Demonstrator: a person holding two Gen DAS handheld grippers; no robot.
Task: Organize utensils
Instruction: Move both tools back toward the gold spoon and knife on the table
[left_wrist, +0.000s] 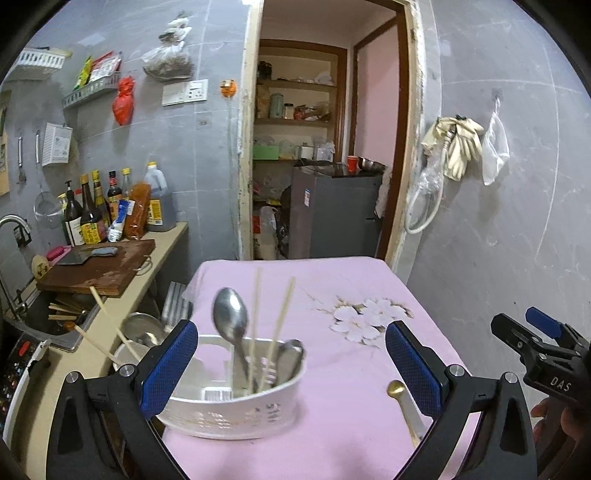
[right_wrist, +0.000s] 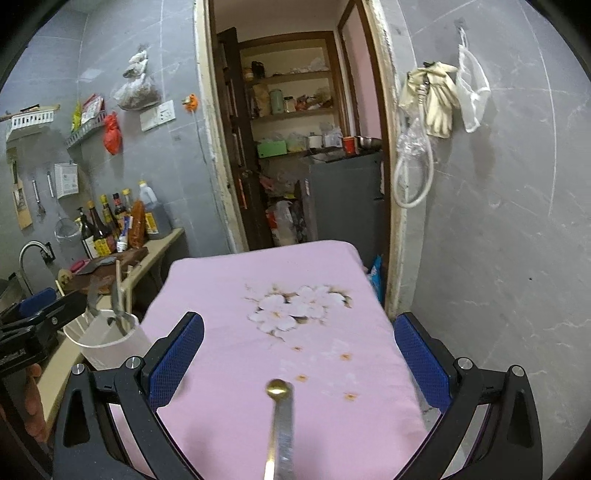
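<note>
A white utensil holder (left_wrist: 240, 410) stands on the pink flowered cloth (left_wrist: 351, 288). Upright in it are a steel spoon (left_wrist: 231, 317), two pale chopsticks (left_wrist: 282, 317) and a second spoon (left_wrist: 291, 354). My left gripper (left_wrist: 291, 369) is open just above and around the holder, its left pad (left_wrist: 171, 365) by the rim, holding nothing. A small gold-headed spoon (right_wrist: 280, 417) lies on the cloth between the wide-open fingers of my right gripper (right_wrist: 299, 354). That spoon (left_wrist: 402, 402) also shows by my left gripper's right pad. The holder (right_wrist: 107, 339) sits at the right view's left.
Left of the table runs a counter (left_wrist: 162, 251) with a cutting board (left_wrist: 99, 266), a cleaver, sauce bottles (left_wrist: 110, 206) and a sink holding chopsticks. Metal pots (left_wrist: 144, 328) sit low between counter and table. A doorway (left_wrist: 325, 147) lies beyond; gloves (left_wrist: 458, 147) hang on the right wall.
</note>
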